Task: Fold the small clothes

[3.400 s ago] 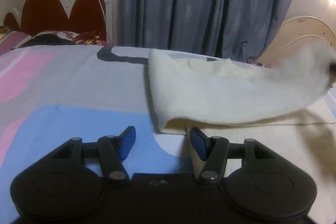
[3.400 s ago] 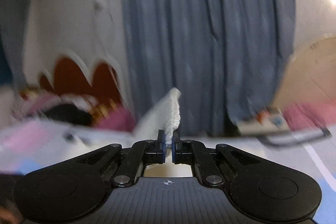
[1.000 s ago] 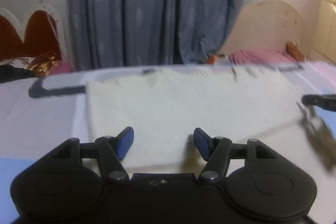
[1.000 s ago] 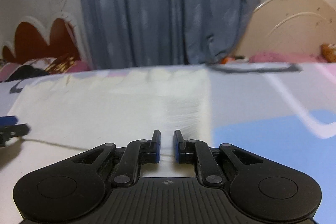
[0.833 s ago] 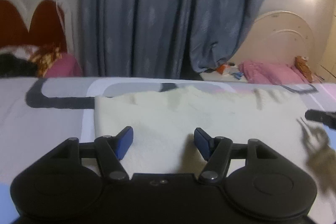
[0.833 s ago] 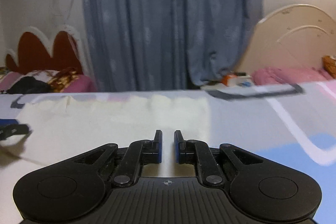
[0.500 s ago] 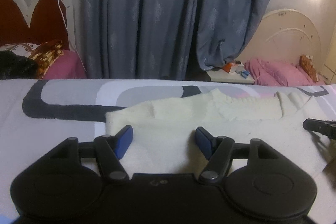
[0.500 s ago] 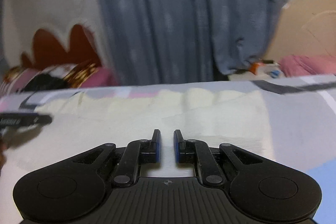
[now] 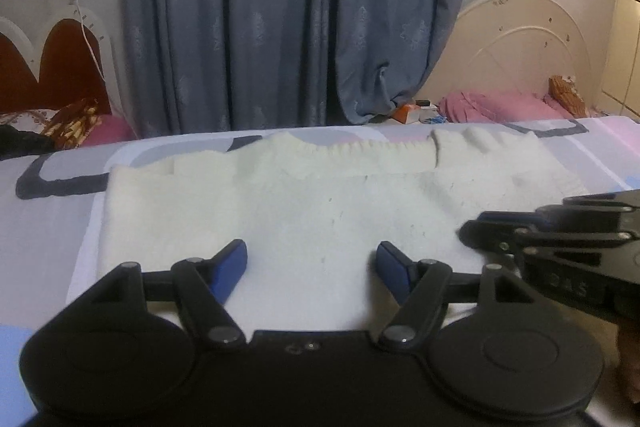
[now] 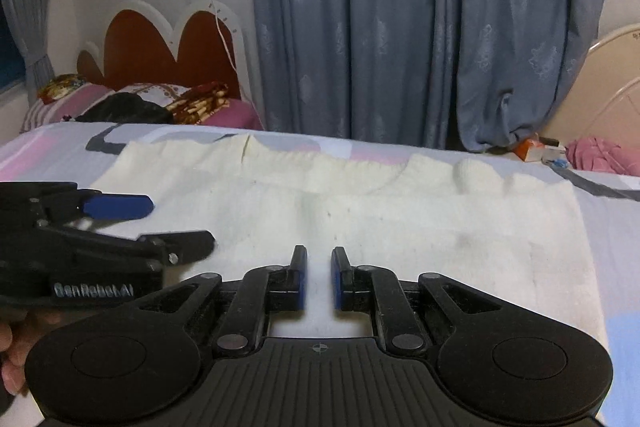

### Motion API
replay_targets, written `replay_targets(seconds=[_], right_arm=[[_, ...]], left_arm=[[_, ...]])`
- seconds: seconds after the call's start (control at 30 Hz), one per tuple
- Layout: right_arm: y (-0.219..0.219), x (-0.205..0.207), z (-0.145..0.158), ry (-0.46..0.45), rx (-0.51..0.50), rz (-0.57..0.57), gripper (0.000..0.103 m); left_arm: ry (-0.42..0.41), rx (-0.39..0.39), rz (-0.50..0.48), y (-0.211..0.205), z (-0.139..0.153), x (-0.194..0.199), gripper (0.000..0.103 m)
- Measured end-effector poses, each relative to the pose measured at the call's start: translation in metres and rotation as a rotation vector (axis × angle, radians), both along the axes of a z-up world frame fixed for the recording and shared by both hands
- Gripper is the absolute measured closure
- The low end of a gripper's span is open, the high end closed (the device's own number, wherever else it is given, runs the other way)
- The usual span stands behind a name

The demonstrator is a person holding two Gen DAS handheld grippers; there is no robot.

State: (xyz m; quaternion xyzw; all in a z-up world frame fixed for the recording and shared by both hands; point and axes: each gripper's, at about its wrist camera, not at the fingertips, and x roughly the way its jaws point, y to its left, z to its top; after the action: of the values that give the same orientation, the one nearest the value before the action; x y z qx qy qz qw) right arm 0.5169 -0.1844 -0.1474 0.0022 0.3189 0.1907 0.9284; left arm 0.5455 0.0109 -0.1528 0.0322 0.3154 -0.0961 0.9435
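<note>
A cream knitted garment (image 9: 312,203) lies flat and spread wide on the bed, its ribbed neckline along the far edge; it also shows in the right wrist view (image 10: 400,219). My left gripper (image 9: 312,263) is open wide and empty, low over the garment's near edge. My right gripper (image 10: 319,277) has its jaws a small gap apart with nothing between them, also over the near edge. Each gripper shows in the other's view: the right gripper (image 9: 560,239) at the right, the left gripper (image 10: 100,227) at the left.
The bed sheet (image 9: 52,211) has pink, blue and grey shapes. Blue curtains (image 9: 304,19) hang behind. A red and white headboard (image 10: 160,47) with pillows stands far left, a cream headboard (image 9: 520,55) with pink bedding far right.
The right gripper let go of the garment it held up earlier, and it now lies flat. Both grippers have drawn back to the near edge and closer together.
</note>
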Motion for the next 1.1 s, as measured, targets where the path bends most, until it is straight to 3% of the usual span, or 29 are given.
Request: replay_targets(seconds=[0.33,0.53,0.63,0.73,0.83,1.0,1.1], right_arm=[[-0.016,-0.03,0.001,-0.019,-0.069,0.013,0.092],[-0.05,-0.044,0.009,-0.016,-0.109,-0.074,0.092],[-0.04,-0.046,0.022,-0.027,-0.024,-0.075,0.092],[-0.01,-0.043,0.016,0.017,-0.026,-0.015,0.092],[-0.013,-0.049,0.01,-0.018,-0.093,0.012,0.092],[-0.089,-0.024,0.013,0.025,-0.013,-0.194,0.092],[-0.097,-0.001,0.026,-0.021,0.031,-0.248,0.092]], left_arm=[[0.005,0.042,-0.011,0.013,0.003,-0.016,0.03],[-0.017,0.045,0.083,0.025,0.011,-0.037,0.034],[-0.02,-0.027,0.035,-0.002,0.018,-0.031,0.032],[0.009,0.023,-0.027,-0.031,0.011,-0.025,0.026],[0.009,0.063,-0.046,-0.016,0.005,-0.027,0.024],[0.008,0.019,0.099,0.034,0.019,-0.008,0.031],[0.012,-0.031,0.126,0.033,0.026,0.017,0.029]])
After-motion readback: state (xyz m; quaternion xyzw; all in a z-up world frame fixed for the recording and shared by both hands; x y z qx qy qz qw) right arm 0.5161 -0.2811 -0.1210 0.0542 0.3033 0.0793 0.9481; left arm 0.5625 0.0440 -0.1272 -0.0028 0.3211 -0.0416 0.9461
